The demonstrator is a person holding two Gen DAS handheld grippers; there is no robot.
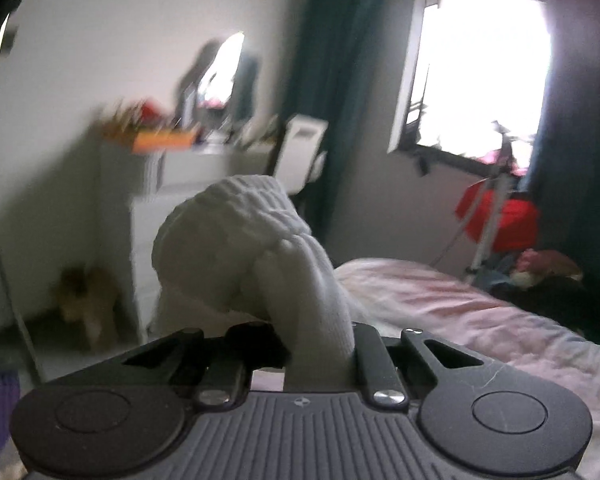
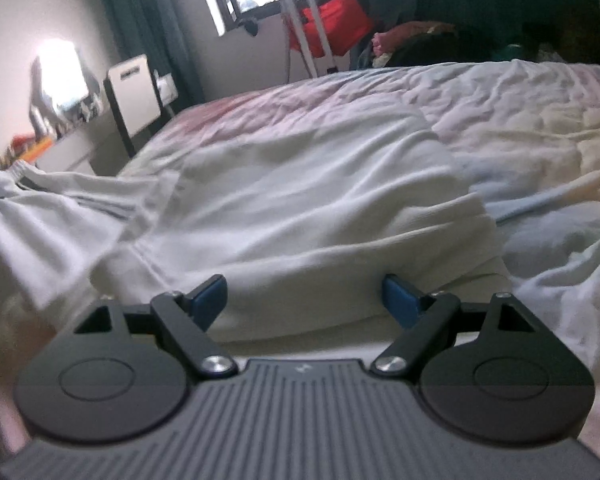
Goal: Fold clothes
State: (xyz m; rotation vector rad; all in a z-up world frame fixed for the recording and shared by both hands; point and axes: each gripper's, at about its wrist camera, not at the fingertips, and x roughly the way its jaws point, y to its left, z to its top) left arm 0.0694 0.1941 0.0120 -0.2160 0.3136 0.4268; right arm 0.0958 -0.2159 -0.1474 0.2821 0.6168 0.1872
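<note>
A white garment (image 2: pixel 300 200) lies spread and wrinkled over the bed (image 2: pixel 520 120). In the left wrist view its ribbed white edge (image 1: pixel 240 248) stands bunched up in front of the lens, lifted off the bed (image 1: pixel 460 308). My left gripper (image 1: pixel 312 344) is shut on that ribbed fabric, which runs down between the jaws. My right gripper (image 2: pixel 304 296) hovers low over the near hem of the garment, its blue pads (image 2: pixel 208 292) wide apart with nothing pinched between them. At the left of the right wrist view the cloth is pulled up towards the frame's edge.
A white dresser (image 1: pixel 188 168) with clutter and a mirror stands beyond the bed's left side. A bright window (image 1: pixel 484 68) has dark curtains (image 1: pixel 324 80) beside it. A red item on a white stand (image 2: pixel 328 20) and a pile of clothes (image 2: pixel 420 40) lie behind the bed.
</note>
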